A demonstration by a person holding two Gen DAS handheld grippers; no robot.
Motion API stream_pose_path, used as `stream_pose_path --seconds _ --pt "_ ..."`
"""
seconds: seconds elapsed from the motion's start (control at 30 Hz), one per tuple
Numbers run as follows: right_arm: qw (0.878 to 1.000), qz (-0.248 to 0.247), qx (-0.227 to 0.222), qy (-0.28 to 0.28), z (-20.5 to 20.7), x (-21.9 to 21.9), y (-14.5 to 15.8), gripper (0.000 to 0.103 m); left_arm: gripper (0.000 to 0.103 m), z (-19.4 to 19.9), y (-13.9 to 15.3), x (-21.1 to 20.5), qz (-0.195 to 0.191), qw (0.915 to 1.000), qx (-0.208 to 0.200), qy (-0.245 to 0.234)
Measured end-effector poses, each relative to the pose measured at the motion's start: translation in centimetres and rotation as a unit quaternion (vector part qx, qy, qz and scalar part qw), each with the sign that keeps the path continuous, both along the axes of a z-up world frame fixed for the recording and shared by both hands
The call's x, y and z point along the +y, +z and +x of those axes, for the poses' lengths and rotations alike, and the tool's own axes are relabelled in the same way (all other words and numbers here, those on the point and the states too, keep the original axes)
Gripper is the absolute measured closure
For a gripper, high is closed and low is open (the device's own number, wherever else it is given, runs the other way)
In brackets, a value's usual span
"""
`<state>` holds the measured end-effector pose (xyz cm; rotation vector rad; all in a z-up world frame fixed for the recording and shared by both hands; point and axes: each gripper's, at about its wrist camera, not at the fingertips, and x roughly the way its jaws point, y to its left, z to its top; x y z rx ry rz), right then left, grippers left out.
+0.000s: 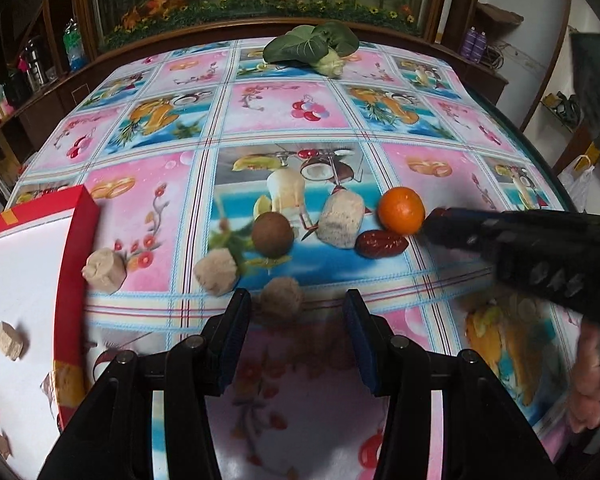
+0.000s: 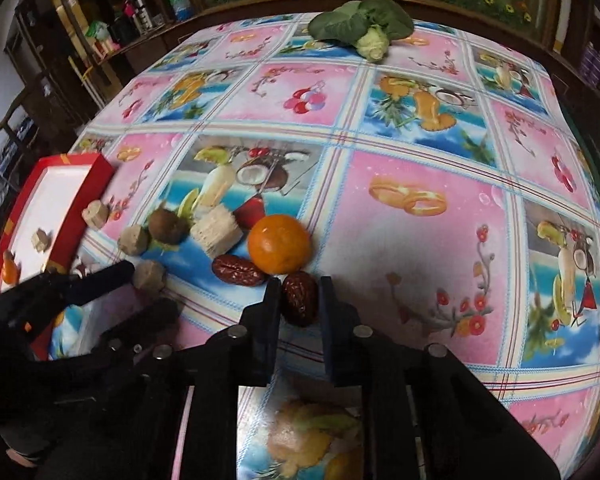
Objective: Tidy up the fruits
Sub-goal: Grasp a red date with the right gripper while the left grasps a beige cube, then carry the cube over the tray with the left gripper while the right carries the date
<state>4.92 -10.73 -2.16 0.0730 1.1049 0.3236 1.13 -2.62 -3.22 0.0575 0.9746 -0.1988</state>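
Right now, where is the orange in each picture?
Left wrist view: the orange sits right of centre, by the right gripper.
Right wrist view: the orange sits just left of centre.
Shared landmark: the red box, left in both.

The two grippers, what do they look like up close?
Both are matte black, two-fingered tools. The left gripper has dark blue pads on the inner faces of flat fingers, with round silver pivot pins along black linkage bars. The right gripper matches: blue-edged pads, silver pins, black links.
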Motion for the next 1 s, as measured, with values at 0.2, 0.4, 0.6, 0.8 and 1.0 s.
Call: stream_pose_path --seconds 0.2,0.4,0.6,0.8,1.0 --pt "0.995 0.088 -0.01 -0.054 0.2 -3.0 1.6 0.083 0.074 0.2 -0.1 0.1 0.01 0.9998 -0.018 0.007" --pt "0.992 0.106 -0.013 -0.072 0.3 -3.5 1.9 0.083 0.082 0.1 -0.1 0.9 -0.002 0.9996 -0.02 0.021" --pt "0.992 0.109 -0.016 -0.054 0.1 -2.6 1.9 0.083 0.082 -2.2 1.3 1.7 -0.004 0.9989 -0.04 0.027" --pt "0.992 0.111 -0.032 -0.044 -0.3 -2.0 2.4 0.083 0.082 -6.9 4.6 5.3 -0.015 0.9946 -0.089 0.052" --pt "0.995 0.094 -0.033 -0.025 -0.6 -0.1 1.9 0.083 0.082 -9.1 5.8 9.1 -0.009 0.9884 -0.11 0.104"
